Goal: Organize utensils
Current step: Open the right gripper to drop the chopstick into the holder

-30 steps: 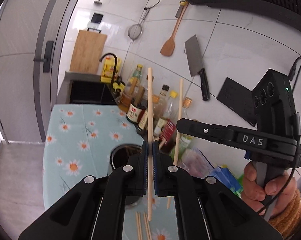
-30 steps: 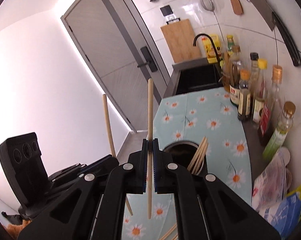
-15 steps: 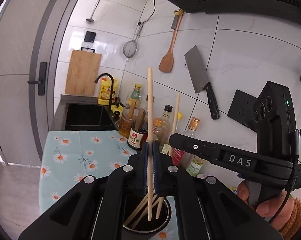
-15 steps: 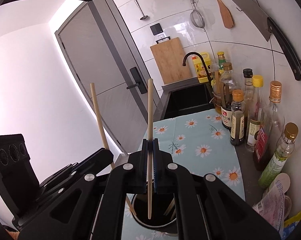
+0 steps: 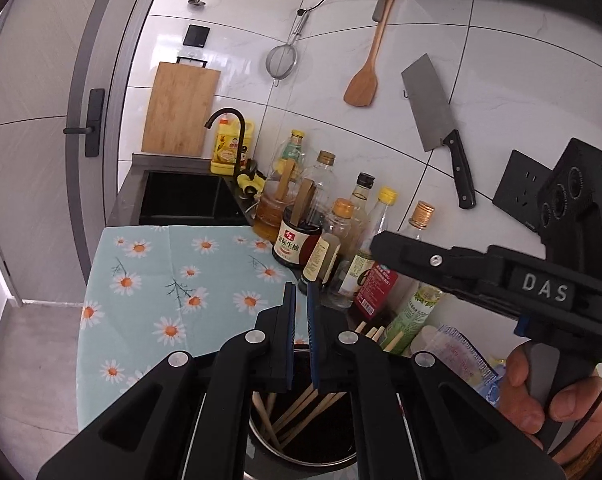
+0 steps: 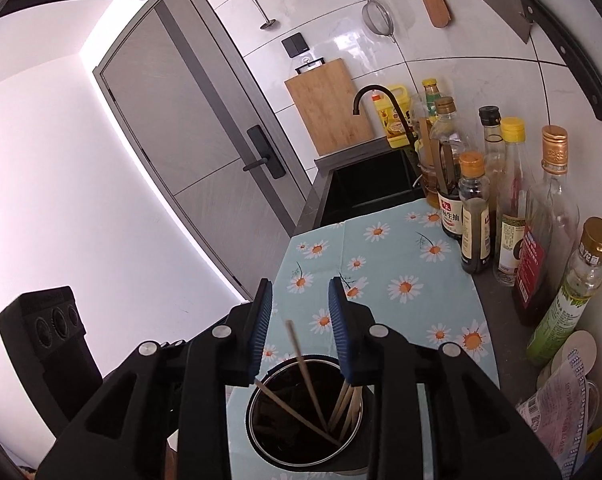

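Bamboo chopsticks stand loose in the round dark metal holder at the bottom centre of both wrist views, on the pale blue daisy-print cloth. In the right wrist view I count about six sticks: one upright near the middle, one slanting across the mouth from the left rim, and a cluster of roughly four leaning on the right wall, partly hidden by the finger.

The right gripper hangs directly over the holder with its blue-padded fingers spread wide and nothing between them. The left gripper hovers above the same holder, its pads parted by a narrow gap, likewise empty.

The step in hand looks like the release into the holder, and both sticks seem to be in. To finish it well, each gripper should lift straight up so the pads do not catch a protruding tip and tip the holder, and the two tools should part sideways only once clear of the sticks.

Along the right of the right wrist view stand about nine condiment bottles. On the tiled wall hang one wooden spatula, one cleaver, one mesh strainer and one bamboo cutting board.
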The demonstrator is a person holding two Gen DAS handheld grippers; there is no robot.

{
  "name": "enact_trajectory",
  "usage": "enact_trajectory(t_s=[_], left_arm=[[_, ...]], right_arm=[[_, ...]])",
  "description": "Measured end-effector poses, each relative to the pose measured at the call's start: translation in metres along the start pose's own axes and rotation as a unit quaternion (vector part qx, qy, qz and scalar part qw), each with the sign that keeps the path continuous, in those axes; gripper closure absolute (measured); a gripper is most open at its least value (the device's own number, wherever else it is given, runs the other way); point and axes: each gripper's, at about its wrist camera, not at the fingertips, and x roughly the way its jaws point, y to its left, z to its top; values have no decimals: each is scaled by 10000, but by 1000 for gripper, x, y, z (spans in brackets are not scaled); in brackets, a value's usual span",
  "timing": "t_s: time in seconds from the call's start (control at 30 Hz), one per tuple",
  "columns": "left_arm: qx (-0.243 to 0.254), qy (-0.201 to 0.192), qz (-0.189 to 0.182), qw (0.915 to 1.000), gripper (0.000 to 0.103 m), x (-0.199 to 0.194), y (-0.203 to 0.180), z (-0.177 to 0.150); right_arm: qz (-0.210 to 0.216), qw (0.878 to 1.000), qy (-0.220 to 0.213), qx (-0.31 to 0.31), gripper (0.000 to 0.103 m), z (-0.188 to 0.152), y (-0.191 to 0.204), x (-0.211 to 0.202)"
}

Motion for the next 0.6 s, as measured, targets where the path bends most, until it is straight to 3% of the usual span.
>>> enact_trajectory(t_s=[0.37,0.4,0.47,0.6], left_arm=[[236,-26,201,9995,96,-28,-17,-5],[257,-44,169,9995,95,-33,-20,-6],[257,-92,178,9995,74,-43,-23,-8],[241,-109,173,9995,71,-59,-27,-12]], right_arm=[[-39,9999,-41,-94,72,-9,18,-33],[-45,9999,-55,-102,72,-9,19,-37],[-48,9999,-62,-110,72,-13,24,-47],[-136,9998,-1,-145,72,-23,30,-62]])
